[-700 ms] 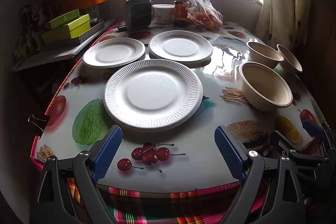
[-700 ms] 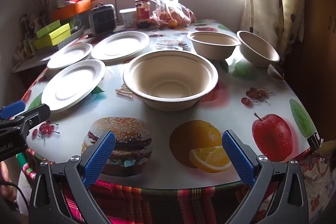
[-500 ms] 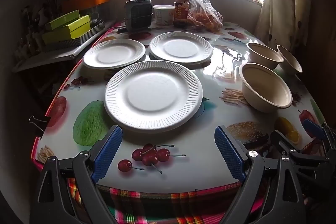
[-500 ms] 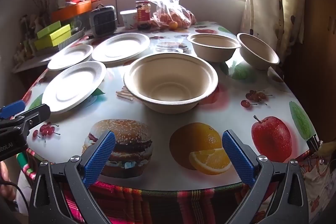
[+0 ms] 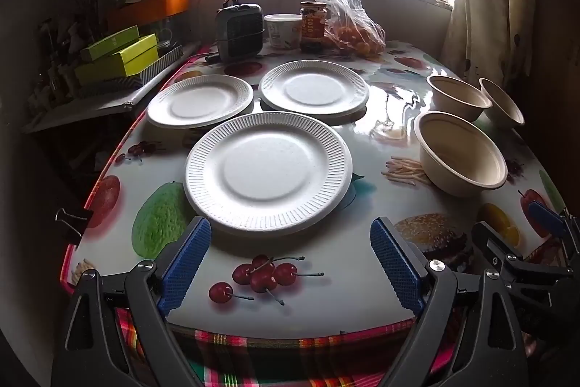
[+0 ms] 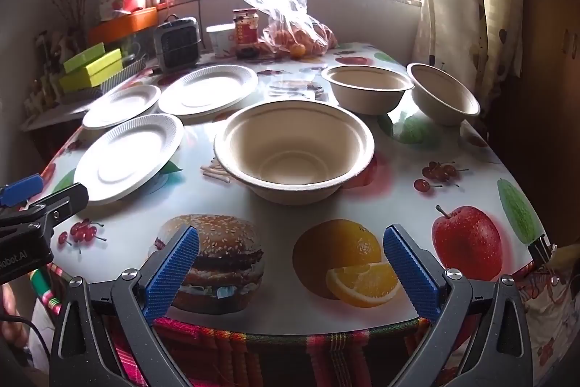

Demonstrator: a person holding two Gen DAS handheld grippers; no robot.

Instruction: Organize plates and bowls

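Three plates (image 5: 268,171), three bowls (image 6: 294,147)

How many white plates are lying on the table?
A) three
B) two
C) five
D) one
A: three white plates lie flat on the table, the nearest plate in front and two more behind it, the back left plate and the back right plate, none stacked yet.
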